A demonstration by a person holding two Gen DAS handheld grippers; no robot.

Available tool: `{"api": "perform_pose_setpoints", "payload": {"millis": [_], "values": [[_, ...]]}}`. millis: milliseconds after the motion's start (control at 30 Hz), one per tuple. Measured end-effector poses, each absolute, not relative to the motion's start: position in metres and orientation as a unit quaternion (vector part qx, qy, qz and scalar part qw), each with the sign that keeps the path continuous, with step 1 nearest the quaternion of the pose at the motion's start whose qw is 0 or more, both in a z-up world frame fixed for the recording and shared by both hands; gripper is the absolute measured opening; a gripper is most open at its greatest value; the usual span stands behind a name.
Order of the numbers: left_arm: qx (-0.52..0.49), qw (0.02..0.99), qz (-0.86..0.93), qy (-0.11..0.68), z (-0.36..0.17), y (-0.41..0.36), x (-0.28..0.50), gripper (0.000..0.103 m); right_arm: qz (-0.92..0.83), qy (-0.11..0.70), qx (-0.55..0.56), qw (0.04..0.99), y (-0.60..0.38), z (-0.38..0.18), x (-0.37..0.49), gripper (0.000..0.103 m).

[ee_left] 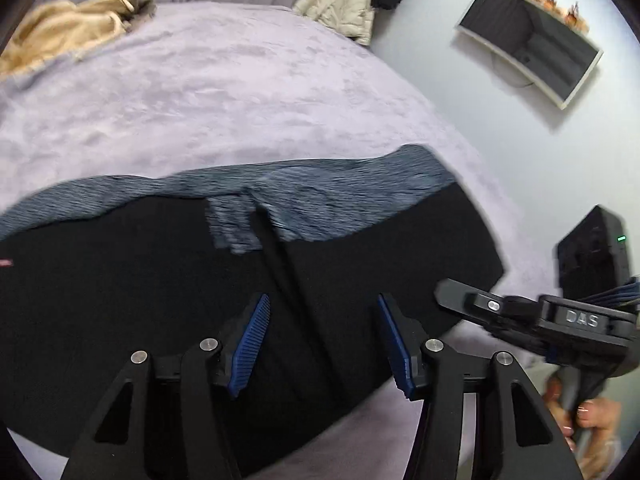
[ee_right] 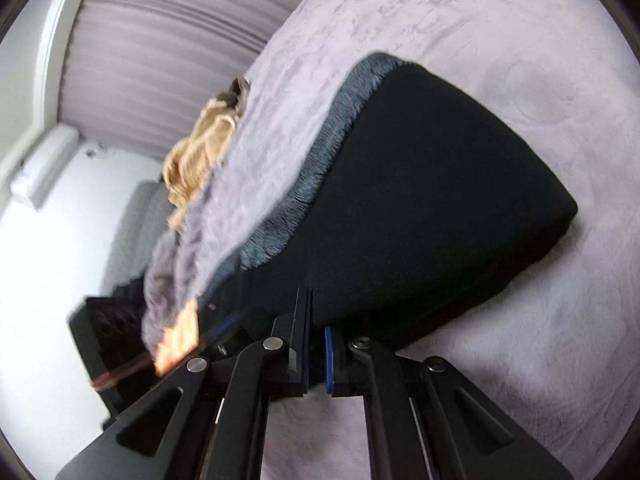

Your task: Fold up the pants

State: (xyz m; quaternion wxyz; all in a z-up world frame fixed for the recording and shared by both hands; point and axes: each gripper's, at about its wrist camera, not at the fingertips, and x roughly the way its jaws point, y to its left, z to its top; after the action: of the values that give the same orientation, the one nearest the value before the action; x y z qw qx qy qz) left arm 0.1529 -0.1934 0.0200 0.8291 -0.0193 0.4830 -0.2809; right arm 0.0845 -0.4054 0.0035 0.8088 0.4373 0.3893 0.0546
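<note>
Black pants (ee_left: 160, 300) are lying partly folded on the lilac bed (ee_left: 200, 92), the left gripper (ee_left: 320, 344) hovering with fingers spread while the right gripper (ee_right: 316, 356) is pinching the near edge, seemingly to carry it over.

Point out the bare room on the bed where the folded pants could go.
Free: the wide stretch of lilac blanket beyond the black pants, between the tan garment and the cream jacket. Crowded: the near edge, where the pants, left gripper and right gripper sit.
</note>
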Motion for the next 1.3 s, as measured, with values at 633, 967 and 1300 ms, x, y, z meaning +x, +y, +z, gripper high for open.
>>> {"api": "perform_pose_setpoints", "payload": {"millis": [633, 967, 1300], "values": [[-0.032, 0.868, -0.245, 0.430, 0.069, -0.218, 0.181, 0.084, 0.144, 0.395, 0.383, 0.822, -0.435, 0.051, 0.101, 0.033], [-0.070, 0.845, -0.207, 0.488, 0.019, -0.178, 0.186, 0.084, 0.110, 0.396, 0.494, 0.766, -0.445, -0.008, 0.084, 0.069], [-0.036, 0.850, -0.212, 0.480, 0.013, -0.177, 0.162, 0.084, 0.071, 0.366, 0.535, 0.758, -0.450, -0.019, 0.108, 0.005]]}}
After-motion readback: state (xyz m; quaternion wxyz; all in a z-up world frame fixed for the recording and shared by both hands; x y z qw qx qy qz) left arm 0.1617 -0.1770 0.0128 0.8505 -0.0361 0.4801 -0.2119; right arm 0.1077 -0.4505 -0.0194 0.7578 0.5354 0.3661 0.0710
